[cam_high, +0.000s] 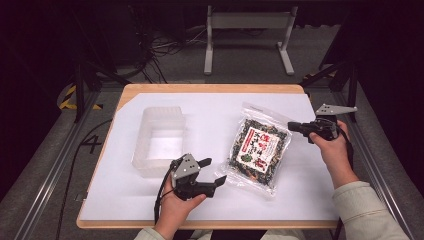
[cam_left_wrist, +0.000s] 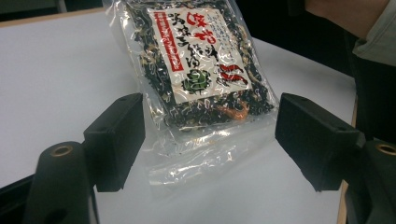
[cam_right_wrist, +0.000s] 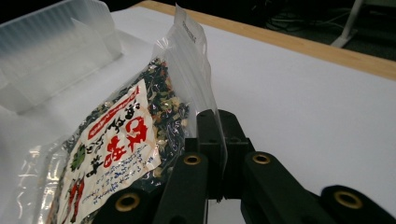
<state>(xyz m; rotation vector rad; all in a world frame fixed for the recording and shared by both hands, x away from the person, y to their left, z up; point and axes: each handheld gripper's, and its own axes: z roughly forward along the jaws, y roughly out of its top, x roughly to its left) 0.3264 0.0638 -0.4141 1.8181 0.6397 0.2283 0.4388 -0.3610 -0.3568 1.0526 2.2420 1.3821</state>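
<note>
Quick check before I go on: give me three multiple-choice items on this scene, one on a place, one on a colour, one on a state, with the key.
1. Where does the plastic tub stand relative to the snack bag in the high view?
A. left of it
B. right of it
C. on top of it

2. What colour is the bag's label border?
A. blue
B. red
C. yellow

3. How is the right gripper?
A. open, clear of the bag
B. shut on the bag's edge
C. inside the tub

Key: A, the tub sits left; B, red frames the label; B, its jaws pinch the clear edge.
</note>
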